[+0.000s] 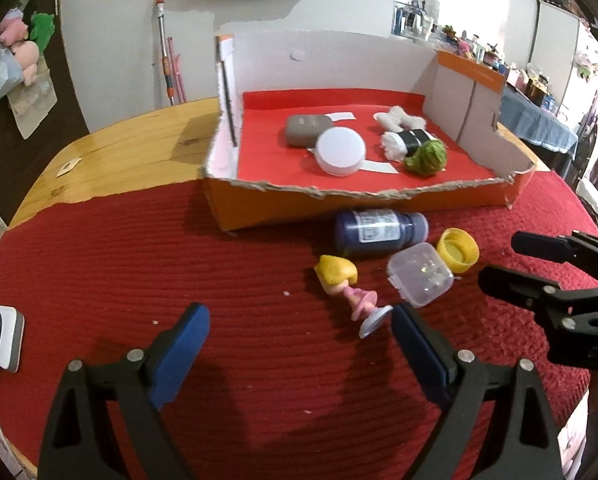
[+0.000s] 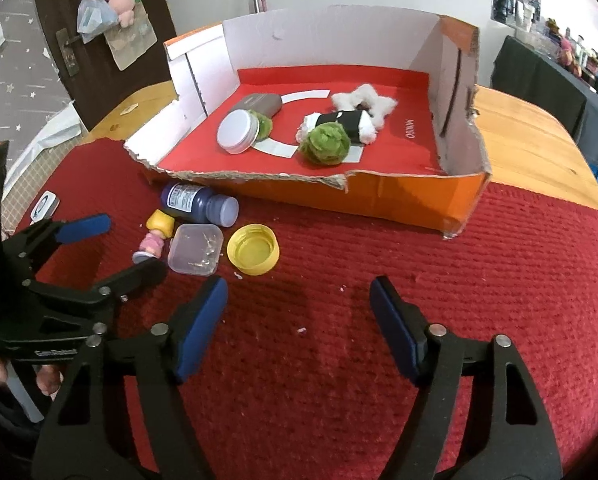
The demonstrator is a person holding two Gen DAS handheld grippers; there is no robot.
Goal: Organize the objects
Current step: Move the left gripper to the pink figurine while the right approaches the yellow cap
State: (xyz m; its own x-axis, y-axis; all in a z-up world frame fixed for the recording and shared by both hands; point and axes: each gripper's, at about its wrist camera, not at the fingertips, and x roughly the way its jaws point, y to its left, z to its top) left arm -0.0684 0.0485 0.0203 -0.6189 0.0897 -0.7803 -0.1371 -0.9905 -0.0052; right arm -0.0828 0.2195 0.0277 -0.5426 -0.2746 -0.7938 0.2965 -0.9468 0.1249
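Observation:
An orange cardboard box (image 1: 363,206) (image 2: 399,200) with a red floor holds a grey case (image 1: 307,129), a white round tin (image 1: 341,151) (image 2: 237,131), a green ball (image 1: 427,157) (image 2: 327,143) and a white and black plush (image 1: 403,136) (image 2: 355,120). In front of it on the red cloth lie a blue bottle (image 1: 379,231) (image 2: 197,203), a yellow cap (image 1: 457,250) (image 2: 253,250), a clear small box (image 1: 421,274) (image 2: 195,255) and a small doll (image 1: 349,288) (image 2: 157,236). My left gripper (image 1: 301,320) (image 2: 125,246) is open and empty, just short of the doll. My right gripper (image 2: 299,296) (image 1: 499,260) is open and empty, right of the cap.
A white square device (image 1: 3,338) (image 2: 45,205) with a cable lies at the cloth's left edge. The wooden table (image 1: 131,140) (image 2: 539,148) shows bare beyond the cloth. Soft toys in a bag (image 2: 107,0) hang on a dark door at the back left.

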